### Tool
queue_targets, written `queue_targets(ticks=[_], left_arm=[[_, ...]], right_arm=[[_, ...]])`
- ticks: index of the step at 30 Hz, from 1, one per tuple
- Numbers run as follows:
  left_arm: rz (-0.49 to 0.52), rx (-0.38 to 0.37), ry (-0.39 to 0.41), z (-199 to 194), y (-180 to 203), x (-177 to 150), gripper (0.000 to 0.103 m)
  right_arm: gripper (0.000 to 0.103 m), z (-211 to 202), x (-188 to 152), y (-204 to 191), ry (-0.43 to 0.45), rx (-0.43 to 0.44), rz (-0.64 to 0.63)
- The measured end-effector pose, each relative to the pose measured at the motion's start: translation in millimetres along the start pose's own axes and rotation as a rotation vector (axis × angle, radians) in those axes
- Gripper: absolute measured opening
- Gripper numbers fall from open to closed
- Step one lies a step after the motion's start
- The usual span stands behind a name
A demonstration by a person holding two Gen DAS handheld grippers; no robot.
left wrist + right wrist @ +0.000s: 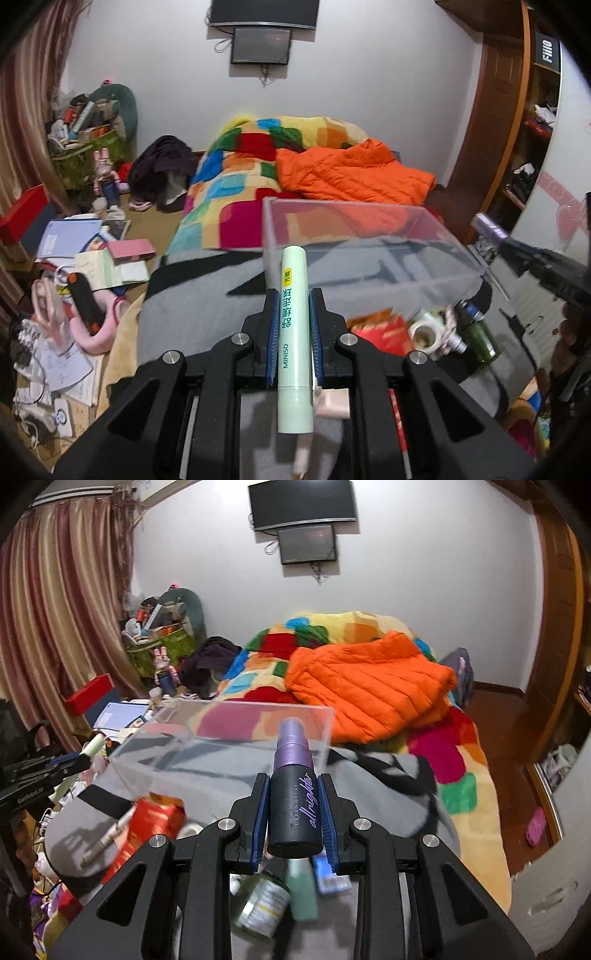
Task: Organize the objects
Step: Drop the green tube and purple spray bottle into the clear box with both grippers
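Left tool (pixel 293 314) clamps green tube (pixel 294 343); right tool (pixel 294 805) clamps spray bottle (pixel 295 797); clear box (pixel 369 243) just ahead on bed.

A bed under a patchwork quilt, with a grey cloth spread at its near end.

The bed (pixel 476 760) carries an orange puffer jacket (pixel 369 686) on the quilt. The grey cloth (pixel 373 775) bears a clear plastic box (pixel 369 243), a red packet (pixel 155 823), a tape roll (pixel 424 332), a green bottle (pixel 480 339) and a pen (pixel 107 838).
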State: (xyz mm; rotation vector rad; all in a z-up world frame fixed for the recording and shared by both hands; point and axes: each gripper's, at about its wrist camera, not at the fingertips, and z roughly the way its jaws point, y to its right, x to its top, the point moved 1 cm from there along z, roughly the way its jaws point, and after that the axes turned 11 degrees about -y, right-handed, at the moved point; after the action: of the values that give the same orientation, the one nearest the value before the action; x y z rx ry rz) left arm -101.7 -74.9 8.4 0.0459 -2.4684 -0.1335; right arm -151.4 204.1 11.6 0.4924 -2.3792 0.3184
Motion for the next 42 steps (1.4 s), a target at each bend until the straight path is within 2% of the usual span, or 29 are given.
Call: queue_targets(ticks=[9, 16, 24, 33, 35, 39, 40, 41, 42], left_arm=[[0.027, -0.037, -0.087, 37.9, 13.3, 33.0, 0.015], [0.055, -0.034, -0.161, 69.1, 21.3, 51.4, 0.015], [0.110, -0.014, -0.216, 95.3, 32.3, 58.9, 0.015], [0.128, -0.024, -0.245, 102.7, 34.5, 59.0, 0.015], [0.129, -0.017, -0.234, 98.7, 34.5, 59.8, 0.018], [0.127, -0.009, -0.196, 82.6, 34.2, 60.9, 0.031], [0.125, -0.006, -0.186, 78.6, 33.7, 61.4, 0.036], [0.122, -0.003, -0.168, 71.9, 33.3, 60.9, 0.039], [0.120, 0.005, -0.151, 65.5, 33.2, 60.3, 0.047]], right_arm=[[0.023, 40.8, 32.4, -19.4, -0.061, 0.005, -0.049], [0.023, 78.8, 50.7, -26.8, -0.155, 0.003, -0.076], [0.023, 126.8, 51.1, -33.0, -0.305, -0.007, -0.111], [0.023, 133.5, 46.4, -33.9, -0.348, -0.004, -0.104], [0.023, 130.2, 46.4, -34.9, -0.345, -0.015, -0.107], [0.025, 114.2, 45.9, -37.8, -0.318, -0.015, -0.124], [0.026, 108.1, 45.6, -38.7, -0.306, -0.017, -0.128], [0.032, 103.5, 45.6, -39.2, -0.298, -0.019, -0.130], [0.038, 97.5, 45.1, -39.5, -0.285, -0.021, -0.131]])
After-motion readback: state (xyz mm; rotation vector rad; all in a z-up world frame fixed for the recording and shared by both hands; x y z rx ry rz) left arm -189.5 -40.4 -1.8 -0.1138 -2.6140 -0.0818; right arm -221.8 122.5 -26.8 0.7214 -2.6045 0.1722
